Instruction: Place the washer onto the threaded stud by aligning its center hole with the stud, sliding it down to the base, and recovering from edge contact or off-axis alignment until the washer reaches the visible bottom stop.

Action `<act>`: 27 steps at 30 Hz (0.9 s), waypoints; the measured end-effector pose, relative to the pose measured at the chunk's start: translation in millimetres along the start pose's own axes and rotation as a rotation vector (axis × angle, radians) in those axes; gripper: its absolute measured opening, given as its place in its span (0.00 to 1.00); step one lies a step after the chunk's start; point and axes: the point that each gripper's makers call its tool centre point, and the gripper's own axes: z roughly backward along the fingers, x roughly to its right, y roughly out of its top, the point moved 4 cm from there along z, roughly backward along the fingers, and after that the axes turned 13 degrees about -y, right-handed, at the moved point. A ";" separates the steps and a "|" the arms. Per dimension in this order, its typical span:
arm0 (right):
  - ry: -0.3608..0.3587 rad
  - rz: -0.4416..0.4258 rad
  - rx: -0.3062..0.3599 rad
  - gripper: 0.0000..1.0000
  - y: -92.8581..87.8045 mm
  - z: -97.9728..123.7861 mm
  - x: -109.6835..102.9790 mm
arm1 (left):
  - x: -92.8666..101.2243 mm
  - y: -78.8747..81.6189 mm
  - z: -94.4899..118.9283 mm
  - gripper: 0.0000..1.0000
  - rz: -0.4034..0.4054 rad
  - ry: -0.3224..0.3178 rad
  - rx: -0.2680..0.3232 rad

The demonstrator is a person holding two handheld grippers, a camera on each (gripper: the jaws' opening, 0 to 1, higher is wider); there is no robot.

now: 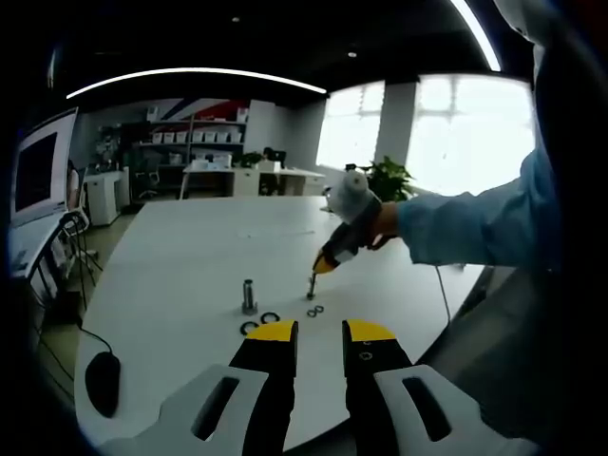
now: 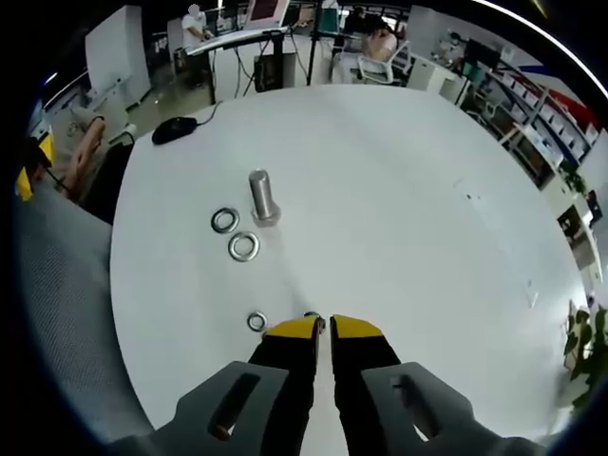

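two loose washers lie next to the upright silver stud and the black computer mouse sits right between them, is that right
Not quite. The black computer mouse sits far off near the edge of the white table, as the right gripper view shows. The two loose metal washers do lie beside the upright silver threaded stud.

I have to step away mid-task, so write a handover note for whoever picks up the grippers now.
Left gripper: open, empty, held back from the parts.
Right gripper: jaws nearly closed, tips down at the small stud; whether it holds a washer I cannot tell.
On the table: large stud upright and bare, two big washers beside it, one small washer near the right tips.
Done: no washer visibly seated.
Left: thread a washer down to the base.
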 end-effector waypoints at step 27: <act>-0.002 -0.016 0.010 0.08 -0.8 3.0 -2.2 | 0.0 -1.2 0.5 0.15 0.003 -0.002 -0.003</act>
